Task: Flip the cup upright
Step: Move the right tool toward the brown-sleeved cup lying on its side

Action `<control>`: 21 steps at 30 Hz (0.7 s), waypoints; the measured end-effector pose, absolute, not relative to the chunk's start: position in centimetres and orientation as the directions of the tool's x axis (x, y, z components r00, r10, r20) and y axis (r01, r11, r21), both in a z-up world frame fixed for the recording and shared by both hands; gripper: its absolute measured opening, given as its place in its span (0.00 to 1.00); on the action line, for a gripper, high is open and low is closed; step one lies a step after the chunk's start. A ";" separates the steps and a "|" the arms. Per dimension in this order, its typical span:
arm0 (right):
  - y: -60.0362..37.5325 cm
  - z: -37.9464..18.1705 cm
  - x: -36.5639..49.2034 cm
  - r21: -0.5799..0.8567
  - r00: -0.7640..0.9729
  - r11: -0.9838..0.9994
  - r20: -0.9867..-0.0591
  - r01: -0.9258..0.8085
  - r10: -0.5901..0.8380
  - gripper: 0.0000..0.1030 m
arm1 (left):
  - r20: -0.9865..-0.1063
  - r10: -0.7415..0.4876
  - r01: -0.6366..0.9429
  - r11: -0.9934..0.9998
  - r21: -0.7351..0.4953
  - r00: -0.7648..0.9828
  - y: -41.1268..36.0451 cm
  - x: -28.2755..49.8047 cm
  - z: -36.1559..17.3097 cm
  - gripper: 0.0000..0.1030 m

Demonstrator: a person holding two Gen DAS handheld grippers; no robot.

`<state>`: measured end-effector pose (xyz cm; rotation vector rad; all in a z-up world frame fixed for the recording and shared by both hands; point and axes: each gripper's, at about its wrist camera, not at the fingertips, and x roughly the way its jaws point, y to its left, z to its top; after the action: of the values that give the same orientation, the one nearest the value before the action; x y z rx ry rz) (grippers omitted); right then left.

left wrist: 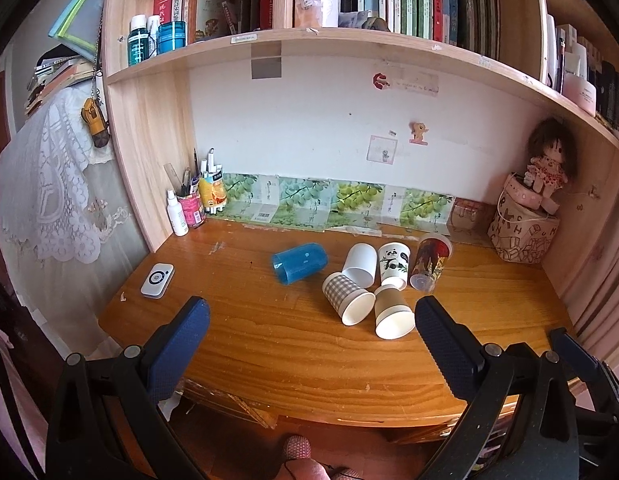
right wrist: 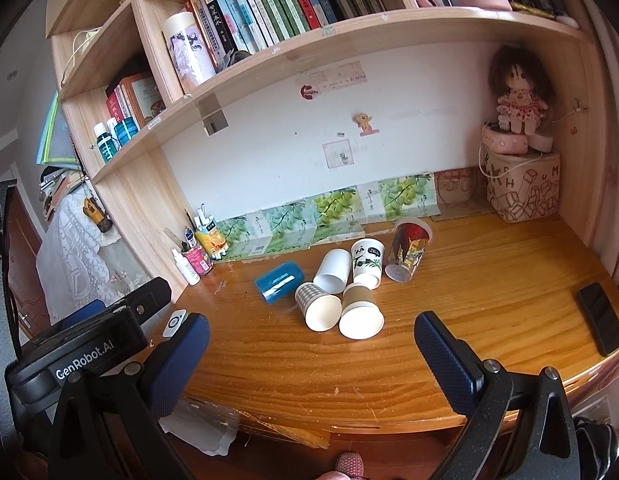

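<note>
You have 6 cups lying on their sides mid-desk: a blue plastic cup (left wrist: 299, 263), and clustered right of it, white (left wrist: 360, 264), panda (left wrist: 394, 266), checked (left wrist: 347, 298), brown-sleeved (left wrist: 392, 312) and colourful clear (left wrist: 431, 260) cups.

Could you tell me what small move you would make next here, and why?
Probably ease the right gripper forward toward the brown-sleeved cup: all six cups lie on their sides, this one is nearest with its mouth facing us, and both grippers have open, empty jaws.

I see a wooden counter (left wrist: 293, 364) carrying six tipped cups (left wrist: 351, 304), a white remote (left wrist: 157, 280) and a phone (right wrist: 600, 318).
</note>
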<state>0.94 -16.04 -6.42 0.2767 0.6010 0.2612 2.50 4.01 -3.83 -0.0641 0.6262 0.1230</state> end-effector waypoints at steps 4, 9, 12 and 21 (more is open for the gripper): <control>-16.3 -6.7 1.3 0.343 0.780 0.927 -0.533 -0.154 0.327 0.99 | -0.610 0.089 -0.127 0.992 -0.020 0.788 3.8 3.1 -4.0 0.99; -16.3 -6.9 2.1 0.341 0.771 0.927 -0.546 -0.155 0.329 1.00 | -0.636 0.065 -0.110 0.993 -0.031 0.769 4.0 4.1 -4.4 0.99; -16.2 -7.1 2.8 0.337 0.764 0.929 -0.556 -0.153 0.327 1.00 | -0.650 0.049 -0.102 0.994 -0.044 0.758 4.0 4.8 -4.8 0.99; -15.9 -8.0 6.2 0.319 0.727 0.938 -0.611 -0.136 0.313 0.99 | -0.710 -0.015 -0.060 0.995 -0.080 0.704 3.8 9.4 -6.4 0.99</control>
<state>6.23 -15.93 -8.05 0.2612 0.7166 0.2505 9.42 3.84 -6.41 -0.0998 0.7902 0.0250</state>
